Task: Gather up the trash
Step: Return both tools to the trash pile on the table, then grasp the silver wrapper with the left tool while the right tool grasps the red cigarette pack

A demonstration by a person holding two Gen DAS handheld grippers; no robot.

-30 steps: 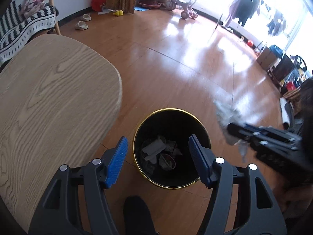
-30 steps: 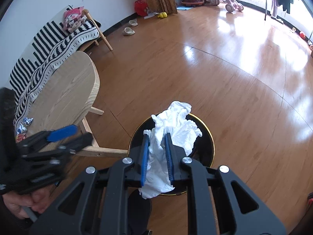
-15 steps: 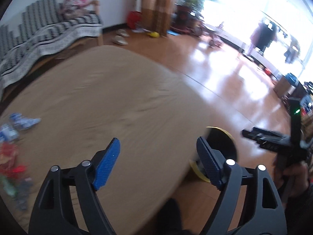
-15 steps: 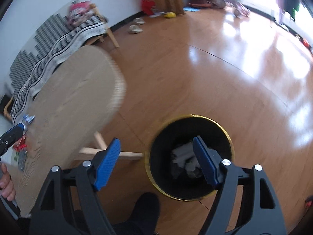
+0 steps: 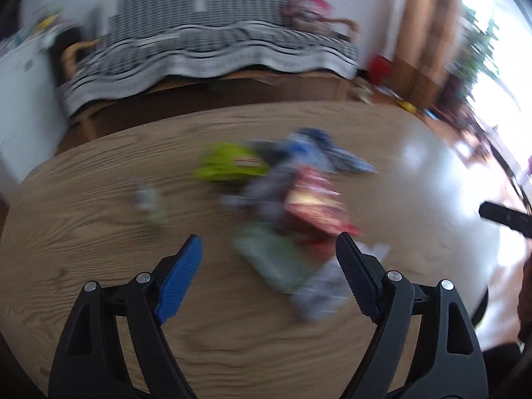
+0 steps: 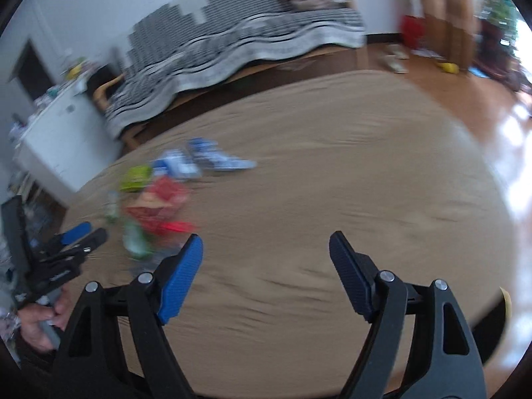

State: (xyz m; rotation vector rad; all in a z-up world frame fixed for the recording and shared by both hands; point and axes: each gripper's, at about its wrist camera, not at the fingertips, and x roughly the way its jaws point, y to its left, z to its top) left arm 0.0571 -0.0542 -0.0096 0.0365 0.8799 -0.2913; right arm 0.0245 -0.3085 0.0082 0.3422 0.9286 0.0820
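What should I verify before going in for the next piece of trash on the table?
1. Left gripper open and empty: ok.
2. Right gripper open and empty: ok, over bare table.
3. Trash left to collect: ok, a pile lies ahead of the left gripper.
4. Single piece picked out: cannot tell, wrappers overlap and the frames are blurred.
5. Grippers apart from each other: ok.
6. Bin within reach: cannot tell, only a dark, gold-edged sliver shows past the table edge.
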